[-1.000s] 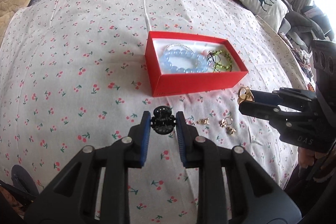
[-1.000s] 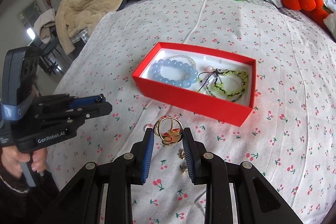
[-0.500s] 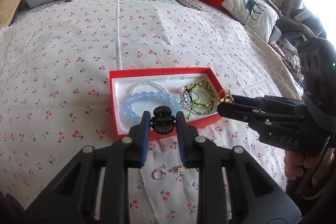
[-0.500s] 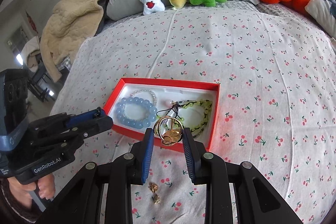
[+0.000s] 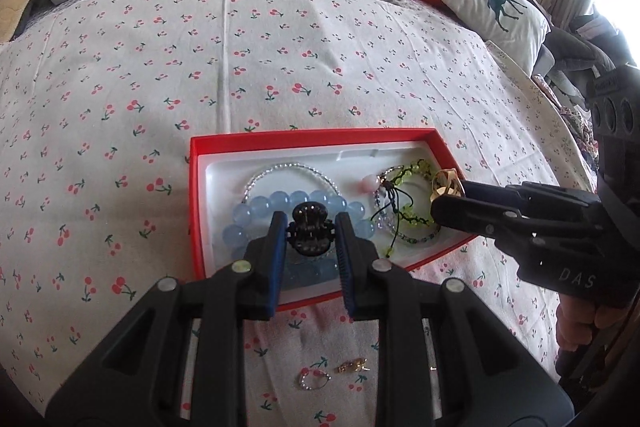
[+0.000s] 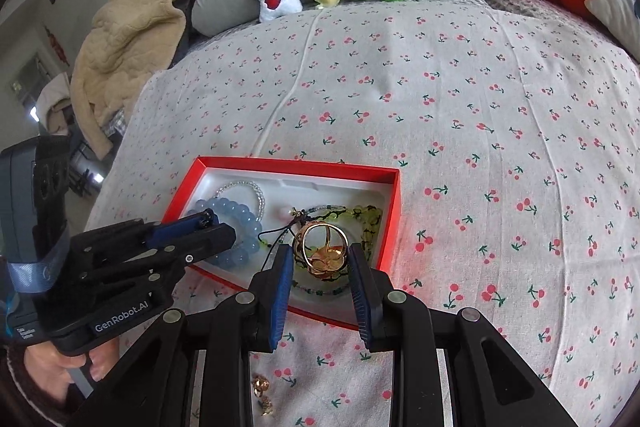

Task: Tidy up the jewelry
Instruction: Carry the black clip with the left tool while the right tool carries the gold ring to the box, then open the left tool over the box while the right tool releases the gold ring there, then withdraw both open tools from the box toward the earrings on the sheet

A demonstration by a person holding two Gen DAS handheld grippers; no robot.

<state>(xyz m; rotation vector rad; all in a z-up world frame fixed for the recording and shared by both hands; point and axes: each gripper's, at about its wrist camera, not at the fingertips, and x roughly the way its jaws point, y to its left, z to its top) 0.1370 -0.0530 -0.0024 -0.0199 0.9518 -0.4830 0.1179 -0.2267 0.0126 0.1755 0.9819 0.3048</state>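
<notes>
Left gripper clamps the black hair claw over the blue bead bracelet; right gripper pinches the gold ring above the red box — both inside its rim. Lower before letting go (loose earrings remain on the sheet) — aim for bare lining.

Red box w/ white liner is seen holding blue bead bracelet left, green cord bracelet right; black claw clip & gold ring are held above it.
</notes>
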